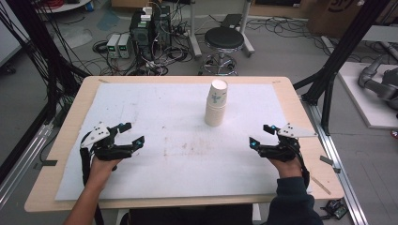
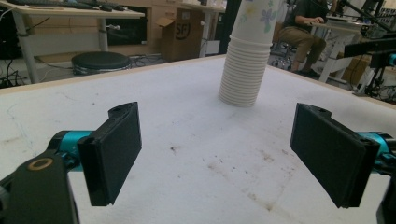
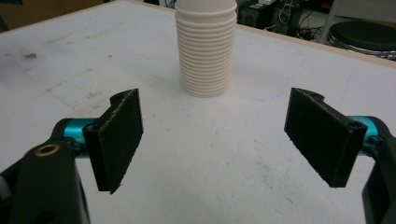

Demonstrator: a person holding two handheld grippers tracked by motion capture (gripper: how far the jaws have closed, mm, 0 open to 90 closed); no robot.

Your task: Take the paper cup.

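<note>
**Black grippers, teal fittings, one dark sleeve**

The left gripper (image 1: 129,134) and right gripper (image 1: 261,135) are black, each topped by a grey three-cornered plate with small dark holes. Their jaws are flat, rough black slabs on teal cylinders. At 8 o'clock in each gripper view sits a brass-ringed hole. The right arm wears a dark blue sleeve (image 1: 292,201); black cables trail back.

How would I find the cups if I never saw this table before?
Look at the wooden table covered with a big white sheet. Toward the far edge, a bit right of the middle, stands a stack of paper cups, upside down and nested together. It is the one tall cream thing on the sheet, ringed with rims, with a small flower print near its top.
</note>
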